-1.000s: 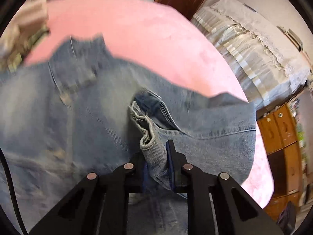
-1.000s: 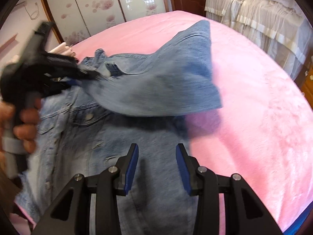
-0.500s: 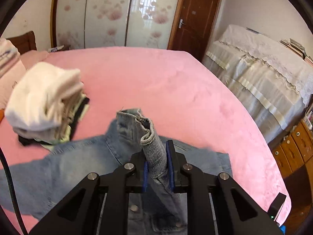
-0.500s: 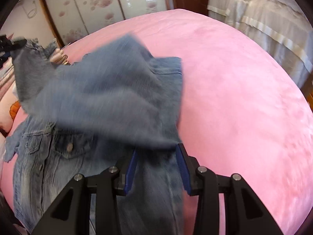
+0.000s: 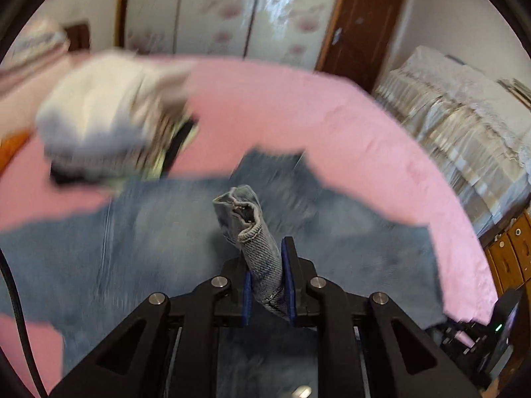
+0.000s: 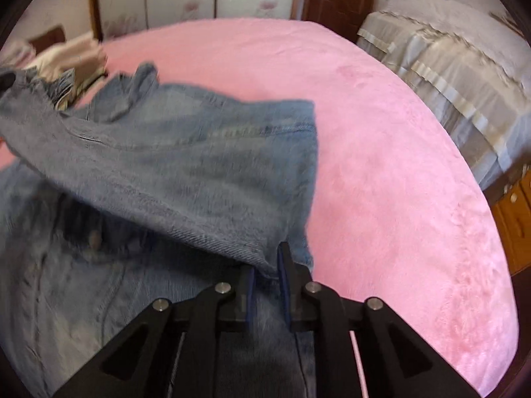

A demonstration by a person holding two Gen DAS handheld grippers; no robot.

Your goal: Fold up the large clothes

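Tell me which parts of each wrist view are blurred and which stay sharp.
Left wrist view: the clothes pile and denim jacket smear with motion; the left gripper and its pinched cuff stay crisp. Right wrist view: jacket moderately blurred, right gripper sharp, fisheye bending the pink bed.

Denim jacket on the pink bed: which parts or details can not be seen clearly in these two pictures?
- Left wrist view: the denim jacket body is motion-blurred; buttons and pockets are unreadable.
- Left wrist view: the left claw hides the lower part of the cuff it pinches.
- Right wrist view: a lifted denim panel covers the jacket front beneath.
- Right wrist view: the right claw jaws have just been closing on the panel's edge; contact of the pads is unclear.
- Clothes pile: too blurred to count.
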